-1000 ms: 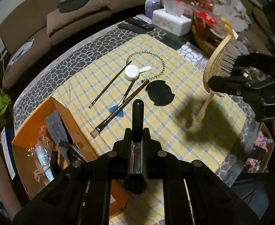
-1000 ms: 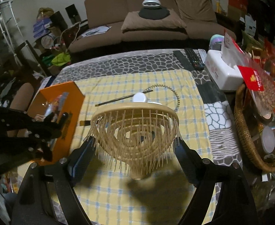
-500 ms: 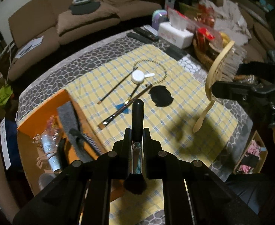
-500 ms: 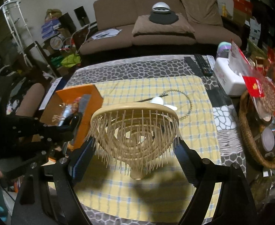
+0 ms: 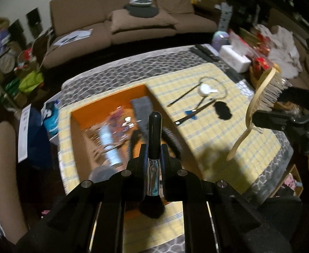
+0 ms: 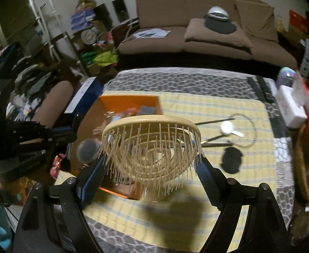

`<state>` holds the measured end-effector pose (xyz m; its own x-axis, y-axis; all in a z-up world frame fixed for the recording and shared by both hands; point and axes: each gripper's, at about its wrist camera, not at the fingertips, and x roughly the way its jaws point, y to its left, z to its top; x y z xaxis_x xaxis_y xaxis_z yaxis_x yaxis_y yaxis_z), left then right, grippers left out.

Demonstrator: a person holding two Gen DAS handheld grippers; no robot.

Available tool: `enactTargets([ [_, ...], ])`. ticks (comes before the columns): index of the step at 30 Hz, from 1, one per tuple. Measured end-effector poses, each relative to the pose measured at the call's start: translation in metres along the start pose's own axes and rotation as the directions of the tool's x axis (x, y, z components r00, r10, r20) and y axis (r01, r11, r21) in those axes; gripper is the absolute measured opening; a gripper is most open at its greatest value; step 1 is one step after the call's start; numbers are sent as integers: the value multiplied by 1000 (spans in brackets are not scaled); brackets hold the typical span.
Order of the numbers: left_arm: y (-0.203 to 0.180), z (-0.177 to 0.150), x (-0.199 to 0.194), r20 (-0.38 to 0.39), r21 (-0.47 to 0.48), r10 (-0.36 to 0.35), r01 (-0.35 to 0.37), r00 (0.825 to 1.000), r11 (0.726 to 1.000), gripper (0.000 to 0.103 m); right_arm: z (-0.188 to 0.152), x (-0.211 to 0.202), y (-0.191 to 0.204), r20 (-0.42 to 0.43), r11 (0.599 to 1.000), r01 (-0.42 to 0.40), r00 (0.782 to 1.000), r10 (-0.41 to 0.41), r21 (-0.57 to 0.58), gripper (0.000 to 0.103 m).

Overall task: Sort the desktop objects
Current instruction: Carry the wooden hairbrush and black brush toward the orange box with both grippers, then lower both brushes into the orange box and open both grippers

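Orange box [image 5: 112, 97] (already cluttered) beside thin brushes [image 5: 188, 118] on cloth.

The makeup brush [image 5: 155, 130] is showing a glossy black plastic handle, a mirror-bright metal ferrule and soft black bristles. The hairbrush [image 6: 152, 145] is looking like pale, matt wood, with thin wooden pins. The box [image 5: 108, 93] is appearing as smooth orange card. The cloth [image 5: 217, 139] is reading as quilted yellow checked fabric, lying over a grey pebble-print cover [image 5: 120, 69]. The sofa [image 6: 207, 21] is wearing matt brown upholstery. The basket [image 6: 301, 168] is showing rough woven wicker.
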<state>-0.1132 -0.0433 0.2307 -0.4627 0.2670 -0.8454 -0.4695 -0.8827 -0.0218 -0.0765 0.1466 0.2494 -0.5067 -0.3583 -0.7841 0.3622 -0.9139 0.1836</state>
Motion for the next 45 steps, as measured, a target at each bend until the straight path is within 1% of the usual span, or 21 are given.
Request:
enactTargets([
  [5, 41, -19, 2, -3, -60, 13, -13, 1000, 998, 11, 5, 31, 35, -35, 999, -36, 999, 35, -25, 86],
  [11, 74, -34, 15, -13, -109, 8, -9, 1000, 994, 11, 15, 75, 65, -87, 998, -61, 995, 58, -28, 86],
  [14, 86, -37, 25, -19, -130, -2, 0, 1000, 992, 11, 21, 98, 74, -115, 998, -58, 992, 54, -28, 86],
  [20, 100, -37, 49, -37, -147, -17, 12, 999, 989, 11, 28, 146, 77, -187, 999, -45, 981, 43, -6, 86],
  [25, 109, -33, 65, -52, -160, -25, 16, 998, 987, 11, 31, 181, 69, -236, 1000, -14, 972, 18, 20, 86],
  [29, 114, -28, 78, -63, -174, -41, 30, 997, 984, 11, 34, 203, 60, -258, 999, -6, 966, 19, 51, 86],
  [35, 113, -18, 92, -79, -168, -32, 18, 996, 986, 11, 37, 222, 53, -264, 998, 25, 965, -10, 55, 86],
  [39, 111, -14, 102, -94, -163, -25, 9, 995, 987, 11, 40, 225, 58, -230, 997, 72, 971, -72, -7, 89],
  [43, 111, -8, 111, -100, -168, -19, 2, 995, 986, 11, 44, 214, 51, -188, 999, 46, 981, -42, 19, 89],
  [45, 112, -5, 115, -100, -172, -15, -3, 995, 985, 11, 47, 206, 51, -168, 999, 40, 985, -37, 12, 90],
])
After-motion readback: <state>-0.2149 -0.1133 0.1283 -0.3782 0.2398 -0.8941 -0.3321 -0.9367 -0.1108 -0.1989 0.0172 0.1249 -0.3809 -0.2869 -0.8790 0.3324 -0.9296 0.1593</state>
